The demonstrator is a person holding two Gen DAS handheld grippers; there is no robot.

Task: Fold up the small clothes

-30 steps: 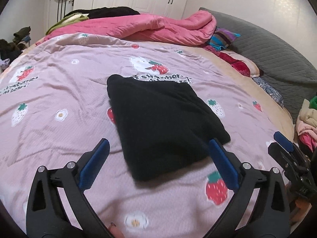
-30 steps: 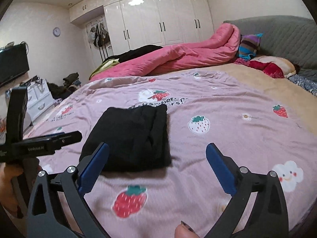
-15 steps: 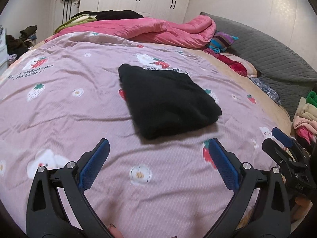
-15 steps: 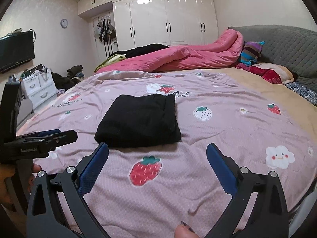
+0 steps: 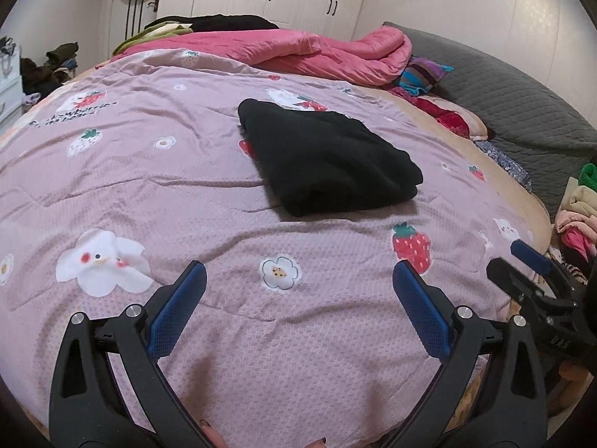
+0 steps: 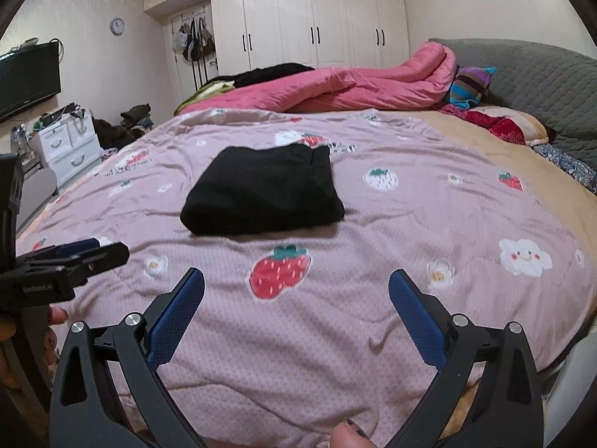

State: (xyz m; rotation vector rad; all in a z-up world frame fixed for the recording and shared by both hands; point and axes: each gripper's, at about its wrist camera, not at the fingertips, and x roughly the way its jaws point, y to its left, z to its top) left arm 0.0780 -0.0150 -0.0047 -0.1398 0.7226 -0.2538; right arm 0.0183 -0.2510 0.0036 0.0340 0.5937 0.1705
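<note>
A black garment (image 5: 328,160) lies folded into a thick rectangle on the pink strawberry-print bedspread (image 5: 149,194); the right wrist view shows the same garment (image 6: 261,190) ahead and a little left. My left gripper (image 5: 298,280) hovers open over the bedspread, well short of the garment, nothing between its blue pads. My right gripper (image 6: 296,283) is open too, near the bed's front edge. Each view catches the other gripper at its side: the right one (image 5: 530,261), the left one (image 6: 74,250).
A rumpled pink duvet (image 6: 354,82) and dark clothes lie at the bed's far end. Pillows (image 6: 474,86) and a grey headboard (image 5: 522,112) stand right. A pile of clothes (image 5: 578,205) sits beside the bed. White drawers (image 6: 67,145) and a TV (image 6: 26,78) are left.
Both grippers have pulled back from the folded black garment toward the bed's front edge. The garment stays folded in place. Both grippers remain open.
</note>
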